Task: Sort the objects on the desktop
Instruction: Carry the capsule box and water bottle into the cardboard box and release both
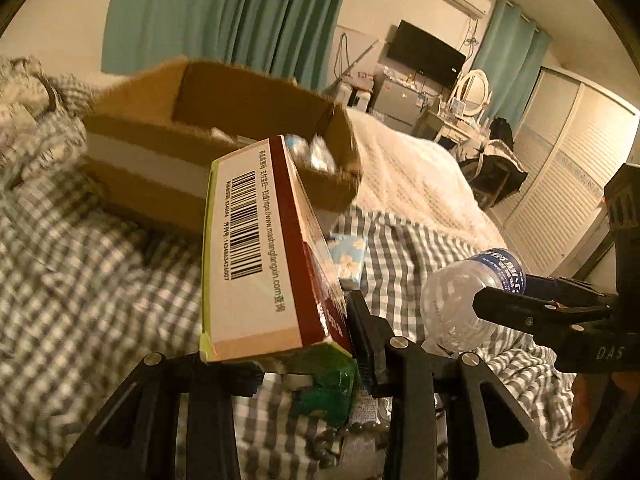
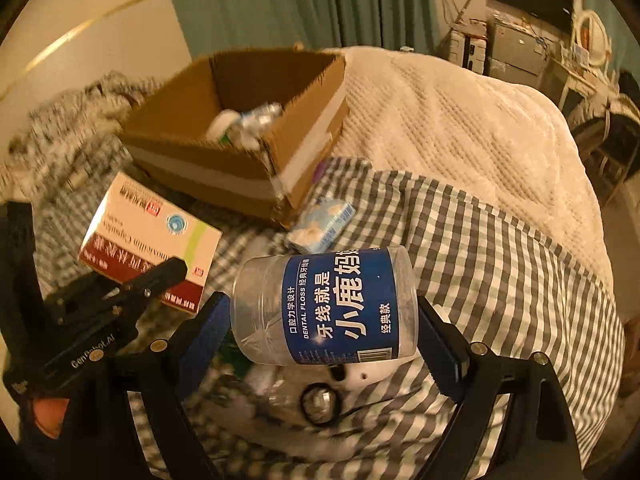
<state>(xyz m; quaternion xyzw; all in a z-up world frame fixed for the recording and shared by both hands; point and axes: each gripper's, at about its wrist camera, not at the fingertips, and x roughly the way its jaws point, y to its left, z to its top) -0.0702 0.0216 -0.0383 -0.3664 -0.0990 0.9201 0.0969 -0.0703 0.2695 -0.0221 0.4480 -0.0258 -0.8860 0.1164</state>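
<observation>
Carrying both loads to the carton (image 2: 240,128) on the bed, I have the left gripper (image 1: 304,360) with jaws narrow on the medicine box (image 1: 256,248) and the right gripper (image 2: 324,320) with jaws wide around the floss jar (image 2: 324,304). I'd clear the near rim first, then release each low inside, one at a time.

The medicine box (image 1: 256,256) bears a barcode and the web address "www.mashangfangxin.com" along its white side; its face in the right wrist view shows "Capsules", the rest blurred. The clear floss jar (image 2: 324,306) has a blue label reading "DENTAL FLOSS" beside large Chinese characters. The left gripper (image 2: 160,280) is marked "GenRobot.AI"; the right gripper (image 1: 500,300) shows "DAS".
</observation>
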